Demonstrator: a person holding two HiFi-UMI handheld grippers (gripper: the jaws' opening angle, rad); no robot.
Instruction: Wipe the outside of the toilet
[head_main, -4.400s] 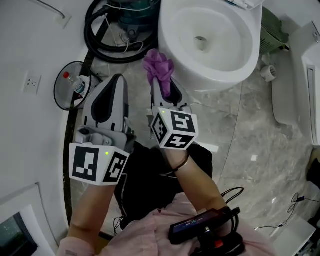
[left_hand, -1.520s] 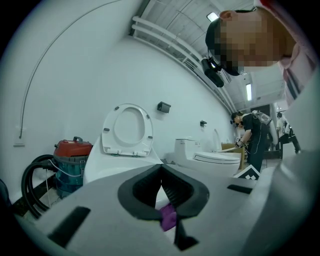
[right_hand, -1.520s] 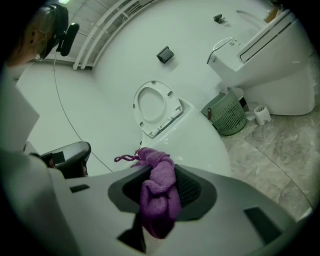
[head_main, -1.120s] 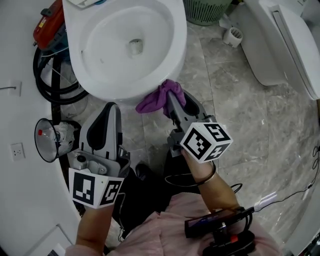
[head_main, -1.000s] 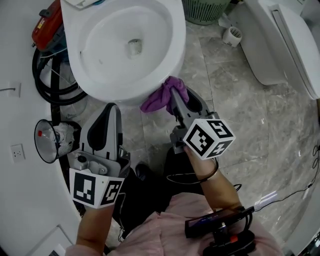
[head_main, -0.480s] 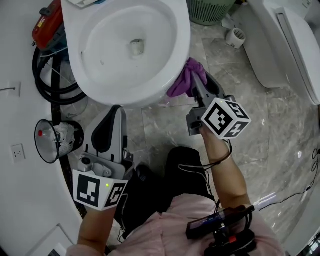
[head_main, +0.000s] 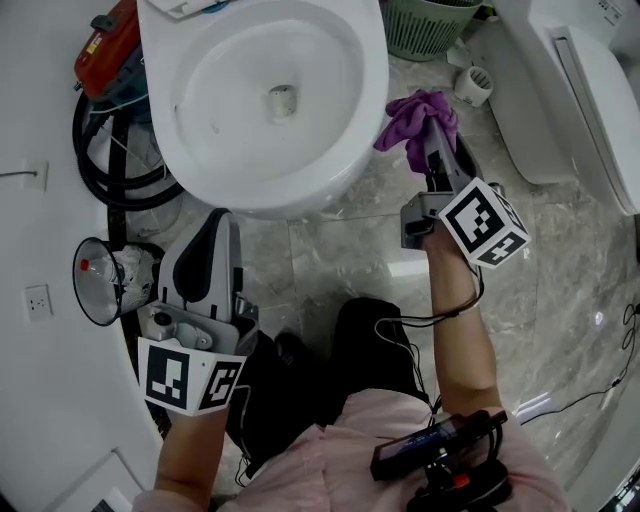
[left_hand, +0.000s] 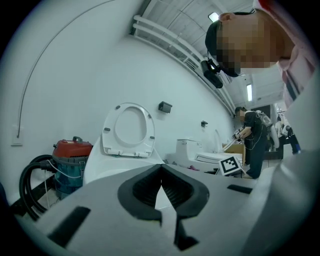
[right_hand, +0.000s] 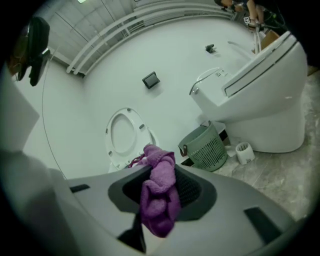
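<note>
Left tool (head_main: 221, 218) is nearest, low by the person's knee, jaws clenched on nothing and idle. Right tool (head_main: 432, 140) is further out, clamped on a bunched purple cloth (head_main: 414, 112) right beside the right flank of the toilet (head_main: 371, 95); can't tell from the head view whether cloth and porcelain actually touch. My read: the cloth is light, soft and floppy, so keep the grip deep on the bunch with a wad sticking out past the tips, while the glazed bowl is rigid, slick and curved, so follow the curve back toward the green basket (head_main: 424, 26).
</note>
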